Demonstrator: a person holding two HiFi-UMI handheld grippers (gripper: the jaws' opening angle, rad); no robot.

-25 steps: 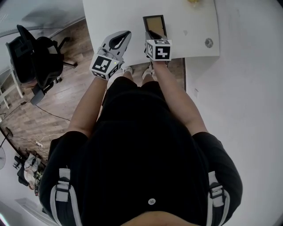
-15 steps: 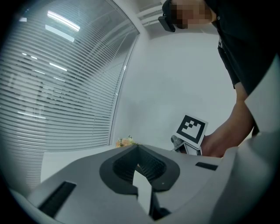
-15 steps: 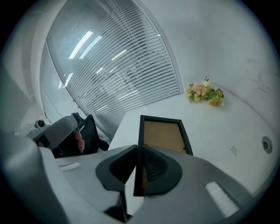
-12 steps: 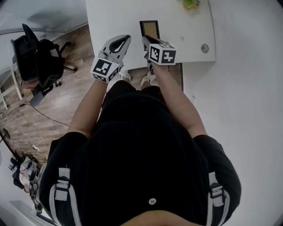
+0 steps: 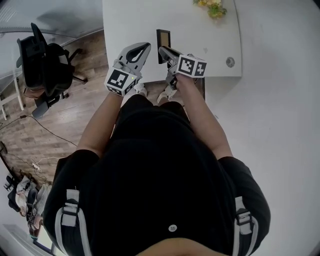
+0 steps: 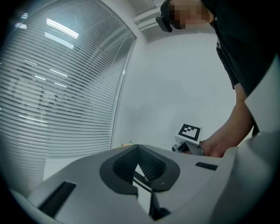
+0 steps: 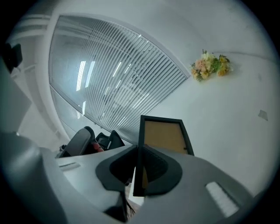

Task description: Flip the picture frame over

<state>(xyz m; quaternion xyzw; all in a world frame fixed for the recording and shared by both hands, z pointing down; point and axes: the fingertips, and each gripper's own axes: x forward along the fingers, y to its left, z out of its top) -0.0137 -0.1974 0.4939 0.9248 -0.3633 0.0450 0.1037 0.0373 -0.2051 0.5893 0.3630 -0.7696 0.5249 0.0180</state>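
The frame is clamped at its near edge by the right hand-held gripper, whose jaws are closed on the black border. It is held tipped up on its side over the desk, so that only a narrow dark strip is seen from the head view, while its brown panel is shown in the right gripper view. This pose is judged to be the midpoint of the flip: a grip on one edge lets the frame be pivoted about that edge and laid down on its other face. Whether the far edge rests on the desk or is lifted clear is probably not to be settled from these views. The left hand-held gripper is kept just beside the frame, jaws together and nothing between them, seemingly held ready as a guard. The flowers are left well apart at the desk's far side.
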